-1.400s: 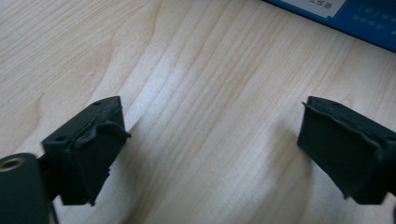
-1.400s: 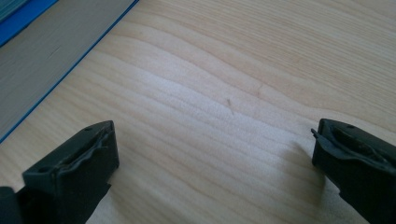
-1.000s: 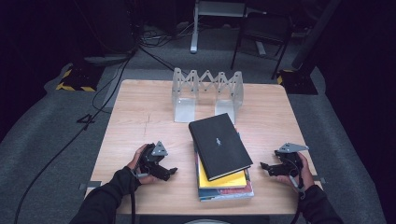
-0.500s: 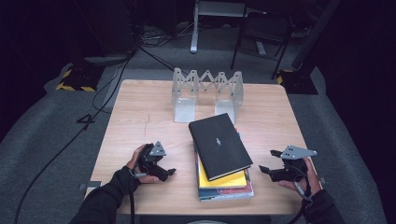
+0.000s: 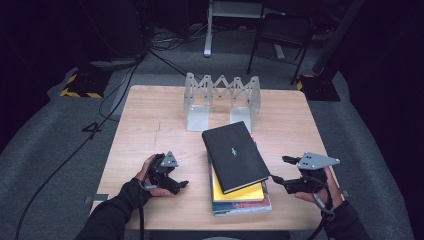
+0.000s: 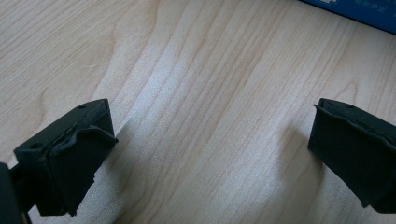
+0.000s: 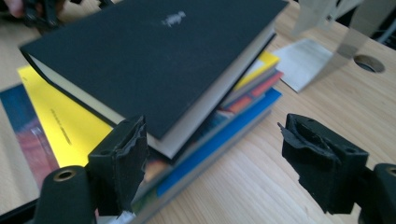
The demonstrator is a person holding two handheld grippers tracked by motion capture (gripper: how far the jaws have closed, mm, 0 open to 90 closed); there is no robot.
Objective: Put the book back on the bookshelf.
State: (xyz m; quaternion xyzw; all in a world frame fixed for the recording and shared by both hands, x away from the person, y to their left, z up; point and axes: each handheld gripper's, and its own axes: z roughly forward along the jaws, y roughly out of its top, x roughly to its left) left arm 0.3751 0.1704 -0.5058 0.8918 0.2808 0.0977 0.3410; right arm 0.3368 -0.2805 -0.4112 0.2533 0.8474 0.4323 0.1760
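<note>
Both grippers stand wide and empty: the left gripper [image 5: 172,184] rests on the pale wooden table [image 5: 150,125], the right gripper [image 5: 285,175] faces the black book [image 5: 234,155] topping the stack [image 5: 240,197]. Beyond stands a folding rack [image 5: 222,97]; dark carpet [image 5: 60,150] surrounds everything.

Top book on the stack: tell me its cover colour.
Black top book, small pale emblem; clearest in the right gripper view.

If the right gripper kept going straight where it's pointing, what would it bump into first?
Probably the black book on top of the stack. The right gripper is open and aimed at that book's near edge, though one jaw may meet the books under it first.
</note>
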